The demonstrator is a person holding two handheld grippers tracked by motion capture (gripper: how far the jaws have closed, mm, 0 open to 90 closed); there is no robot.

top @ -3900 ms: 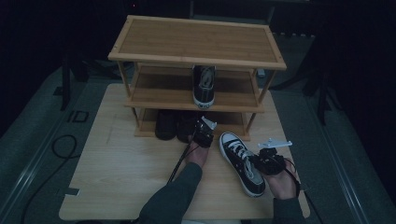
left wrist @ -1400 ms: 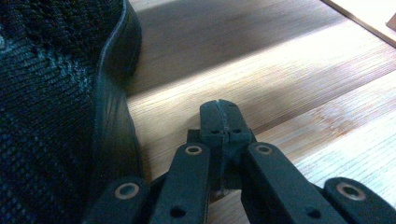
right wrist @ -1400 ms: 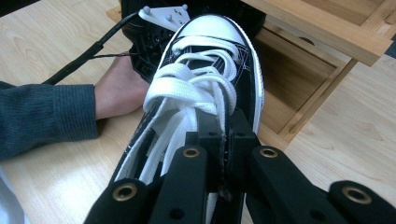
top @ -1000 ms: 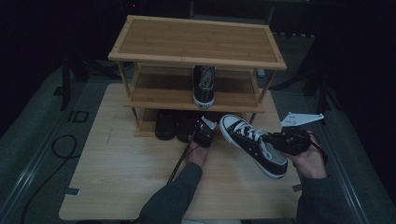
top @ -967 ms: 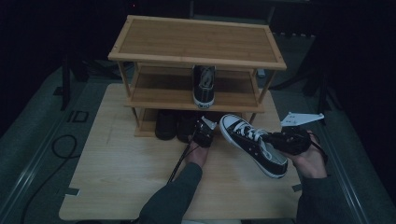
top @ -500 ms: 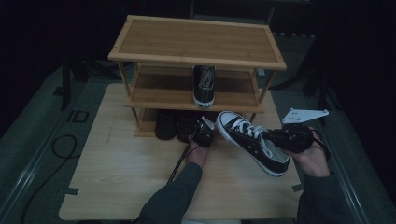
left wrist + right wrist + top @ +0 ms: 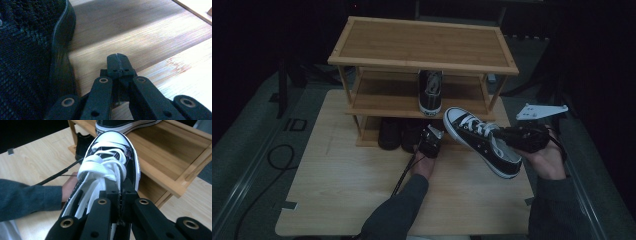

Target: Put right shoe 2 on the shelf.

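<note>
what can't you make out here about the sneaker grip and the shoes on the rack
- Right gripper: its pads are buried under the white laces of the held sneaker, so which part they pinch is unclear.
- Sneaker on the middle shelf: its heel end is hidden under the rack's top board in the high view.
- Dark shoes on the bottom shelf: too dim for detail.
- Left gripper: shut, beside a black shoe cut off by the frame's edge.

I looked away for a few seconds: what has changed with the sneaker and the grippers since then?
The right gripper, shut on the black-and-white sneaker, has lifted it off the table and swung its toe toward the shoe rack. The left gripper stayed shut by the bottom shelf; the shoes on the rack are unmoved.
</note>
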